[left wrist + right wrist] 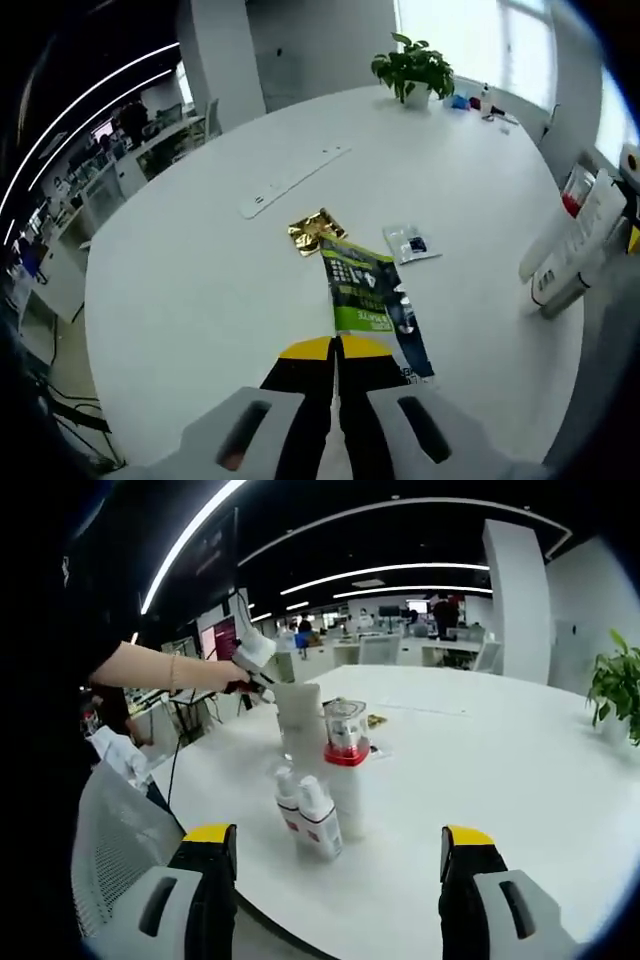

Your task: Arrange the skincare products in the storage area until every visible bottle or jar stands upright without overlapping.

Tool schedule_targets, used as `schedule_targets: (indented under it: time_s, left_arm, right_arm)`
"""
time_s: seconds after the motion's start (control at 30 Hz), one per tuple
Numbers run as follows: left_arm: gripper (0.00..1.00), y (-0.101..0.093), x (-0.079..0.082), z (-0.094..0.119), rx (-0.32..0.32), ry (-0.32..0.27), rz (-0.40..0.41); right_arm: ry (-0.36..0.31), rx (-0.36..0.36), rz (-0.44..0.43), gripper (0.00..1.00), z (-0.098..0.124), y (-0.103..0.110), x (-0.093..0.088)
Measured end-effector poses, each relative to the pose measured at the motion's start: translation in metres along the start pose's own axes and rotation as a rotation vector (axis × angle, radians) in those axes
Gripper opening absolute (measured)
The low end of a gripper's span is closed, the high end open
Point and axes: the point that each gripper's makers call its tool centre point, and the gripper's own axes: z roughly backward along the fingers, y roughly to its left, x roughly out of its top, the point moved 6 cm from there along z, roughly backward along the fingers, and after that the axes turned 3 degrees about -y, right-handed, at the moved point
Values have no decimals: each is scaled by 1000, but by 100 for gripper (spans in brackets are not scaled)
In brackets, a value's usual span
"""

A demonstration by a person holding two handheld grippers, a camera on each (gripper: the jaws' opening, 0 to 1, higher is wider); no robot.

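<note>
My left gripper (336, 350) is shut, its yellow tips pinching the near edge of a green and black sachet (368, 290) that stretches away over the white table (200, 290). A gold sachet (314, 231) and a small clear sachet (410, 243) lie just beyond it. White bottles (565, 250) stand at the right edge. In the right gripper view, my right gripper (338, 845) is open and empty, facing two small white bottles (310, 818) and a taller red-collared bottle (345, 755), all upright near the table edge. Behind them a person's hand holds the left gripper (252, 660) beside a white flat pack (298, 712).
A potted plant (413, 68) and small items stand at the far side of the round table, and a long white strip (295, 180) lies in its middle. A grey mesh chair (120, 840) sits at the near table edge. Office desks fill the background.
</note>
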Motion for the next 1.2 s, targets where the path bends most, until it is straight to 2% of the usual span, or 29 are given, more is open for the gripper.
schedule_targets:
  time_s: [0.13,0.2,0.33,0.43,0.63,0.77,0.9,1.07,1.1,1.2]
  left_arm:
    - [2,-15,5,22,-28,-19,-20]
    - [2,-24,6,33,-36,-18,-60]
    - [2,-27,3,49,-37,-27,-97]
    - [2,-40,-1,69,-40,-26,-116]
    - [2,-50,-8,83,-56,-36,-105]
    - [2,-68,-12,106,-86,-46,-105]
    - [2,-80,-23,119,-119,-53,-103]
    - [2,-98,-32,136,-154,-67,-89]
    - [2,-104,-34,136,-189,-79,-68]
    - [2,-116,-38,143,-203,-84,-73]
  right_arm:
    - [-35,-3,9,86,4,0,9]
    - [-41,1,25,86,4,2,16]
    - [-69,55,117,87,1,13,34]
    - [-70,105,209,87,-5,31,52]
    - [-67,195,317,87,-18,63,70]
    - [-52,274,396,85,-32,80,72]
    - [-29,340,454,84,-47,100,72]
    - [-31,402,473,83,-57,120,75]
    - [-30,410,482,83,-60,123,76]
    - [-18,436,502,82,-64,128,77]
